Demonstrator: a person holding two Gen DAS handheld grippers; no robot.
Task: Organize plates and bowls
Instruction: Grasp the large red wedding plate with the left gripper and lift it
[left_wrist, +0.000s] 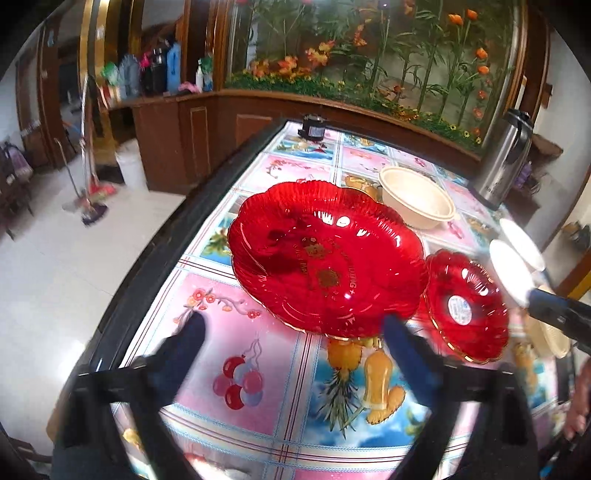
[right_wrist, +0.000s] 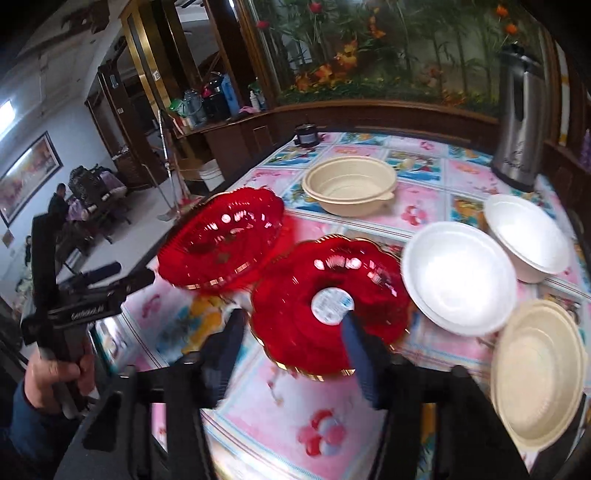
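Here, left view: left claw (left_wrist: 291, 332) spread open, empty, low centre; large red plate (left_wrist: 325, 258) mid-frame on desk (left_wrist: 229, 343).

Right view: right claw (right_wrist: 291, 328) open astride small red plate (right_wrist: 328, 302), centre. Glossy rim may slip when pinched.

— What is around the worktop (left_wrist: 229, 354)?
— A pale tiled floor (left_wrist: 74, 258), dark wooden cabinets (left_wrist: 173, 144) and a glass case of artificial flowers (left_wrist: 369, 55).
— And farther away?
— A framed picture (right_wrist: 27, 177) hangs on a white wall; a mop (left_wrist: 86, 199) stands beside the cabinets.
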